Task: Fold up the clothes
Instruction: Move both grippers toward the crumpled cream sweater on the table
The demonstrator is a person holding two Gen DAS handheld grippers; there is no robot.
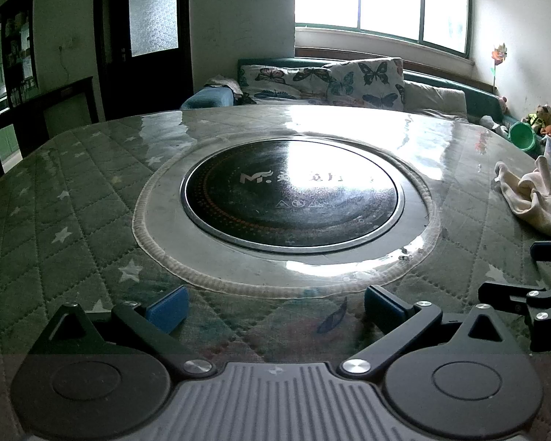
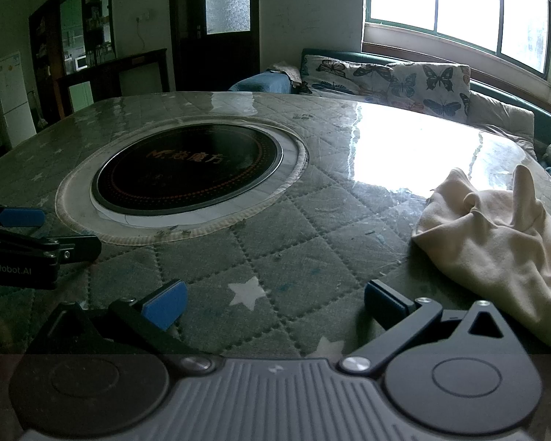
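Nothing is folded yet: the cream garment (image 2: 496, 242) lies crumpled on the desk (image 2: 275, 257) toward its right edge. The left gripper (image 1: 273, 307) and right gripper (image 2: 273, 303) hover with fingers wide apart and empty, the right one just beside the cloth.

Quilted green star-patterned tabletop (image 2: 260, 257) lies unobstructed at lower centre; crumpled cream cloth garment (image 2: 496, 235) blocks the right edge.
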